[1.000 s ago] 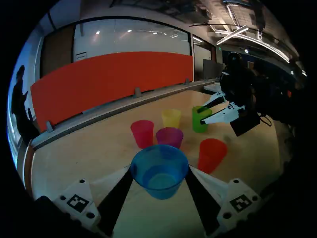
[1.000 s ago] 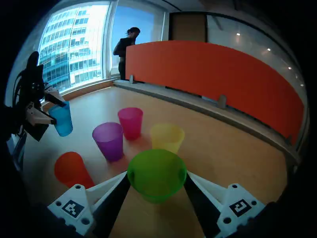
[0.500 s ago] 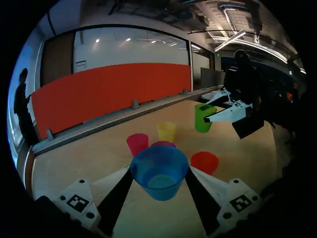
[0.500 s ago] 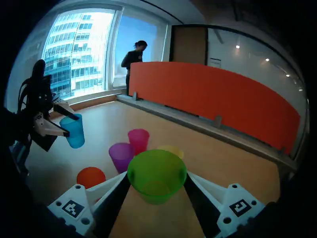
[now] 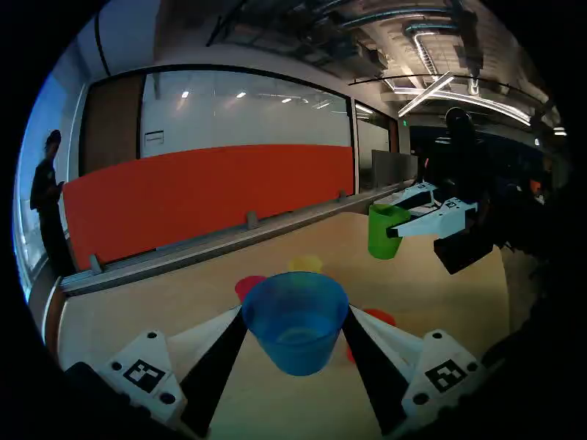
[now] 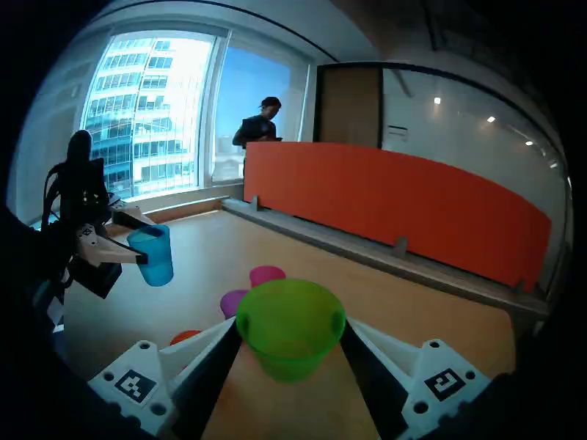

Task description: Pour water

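Blue cup (image 5: 294,346): gripped by left gripper (image 5: 295,315) fingers (image 5: 219,361).
Green cup (image 6: 290,345): gripped by right gripper (image 6: 290,323) fingers (image 6: 368,368).
Surface (image 5: 147,302): bare wood alongside.

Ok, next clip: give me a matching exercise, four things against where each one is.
Things: 1 blue cup; 2 green cup; 3 pink cup; 4 person.
Places: A on the table; B in the right gripper; C by the window; D in the left gripper.
Pairs: 1-D, 2-B, 3-A, 4-C.
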Demonstrator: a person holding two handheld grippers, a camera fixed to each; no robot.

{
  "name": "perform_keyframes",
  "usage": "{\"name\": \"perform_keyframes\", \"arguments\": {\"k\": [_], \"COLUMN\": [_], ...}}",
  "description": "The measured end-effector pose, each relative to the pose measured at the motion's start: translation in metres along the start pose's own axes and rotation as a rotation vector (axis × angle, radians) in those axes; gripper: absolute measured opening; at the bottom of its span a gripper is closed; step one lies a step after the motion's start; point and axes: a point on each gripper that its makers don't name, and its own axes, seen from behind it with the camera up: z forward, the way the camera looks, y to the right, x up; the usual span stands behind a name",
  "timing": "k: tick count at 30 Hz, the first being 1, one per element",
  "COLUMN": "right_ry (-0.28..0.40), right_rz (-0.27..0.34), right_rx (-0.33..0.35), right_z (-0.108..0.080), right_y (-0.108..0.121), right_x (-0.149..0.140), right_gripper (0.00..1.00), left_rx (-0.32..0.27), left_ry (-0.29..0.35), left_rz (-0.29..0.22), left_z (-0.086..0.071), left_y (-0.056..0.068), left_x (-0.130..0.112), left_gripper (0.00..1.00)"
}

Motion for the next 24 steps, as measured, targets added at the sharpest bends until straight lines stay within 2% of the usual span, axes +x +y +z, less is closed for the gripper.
{"name": "perform_keyframes", "arguments": {"k": [9,24], "right_ry": [0.043,0.113], "right_rz": [-0.001,0.014], "right_rx": [0.013,0.029], "right_z": [-0.005,-0.009], "right_y": [-0.007,-0.015], "right_x": [0.011,0.029], "right_gripper": [0.92,0.92], "left_rx": [0.002,0.007], "left_ry": [0.044,0.083], "left_rz": [0.002,0.036], "left_z": [0.001,0.002], "left_y": [0.000,0.000], "left_x": [0.022,0.055], "left_gripper": [0.87,0.87]}}
